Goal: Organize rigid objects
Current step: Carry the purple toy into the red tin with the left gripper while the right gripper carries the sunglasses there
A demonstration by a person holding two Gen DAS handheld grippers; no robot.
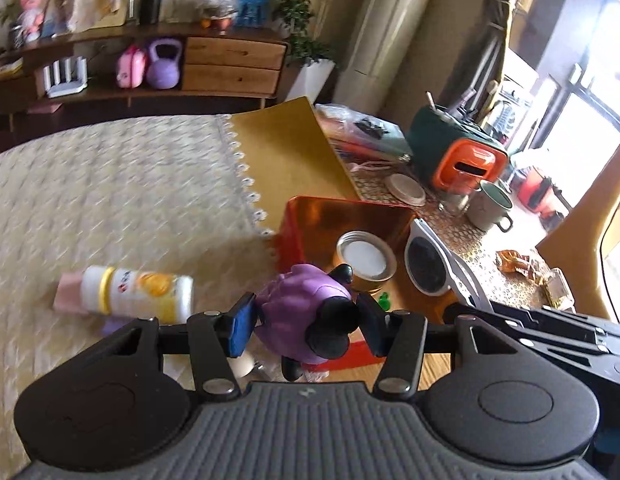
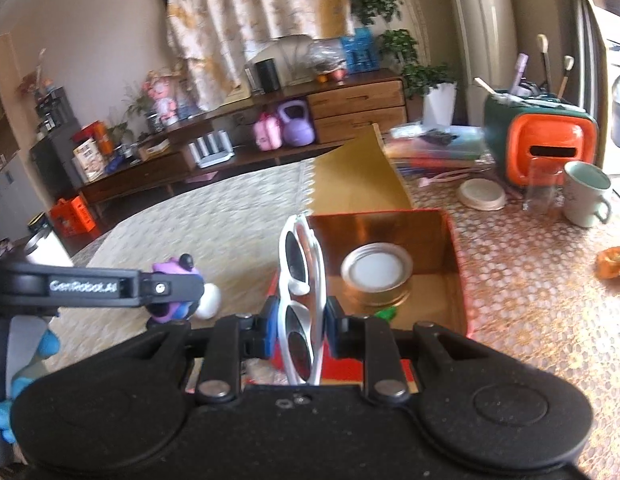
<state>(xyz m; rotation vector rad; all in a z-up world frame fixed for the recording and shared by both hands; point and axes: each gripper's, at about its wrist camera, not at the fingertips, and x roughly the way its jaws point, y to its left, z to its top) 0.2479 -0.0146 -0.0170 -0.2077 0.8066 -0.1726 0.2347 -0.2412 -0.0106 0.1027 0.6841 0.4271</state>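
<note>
Left wrist view: the left tongs clamp a purple toy figure just short of the orange box, which already holds a round tin. It should clear the near wall before release.

Right wrist view: the right tongs pinch white sunglasses upright at the box's near-left edge; lowering them flat beside the tin would suit.

box: glossy metal | sunglasses: glossy white plastic | tablecloth: woven cloth
</note>
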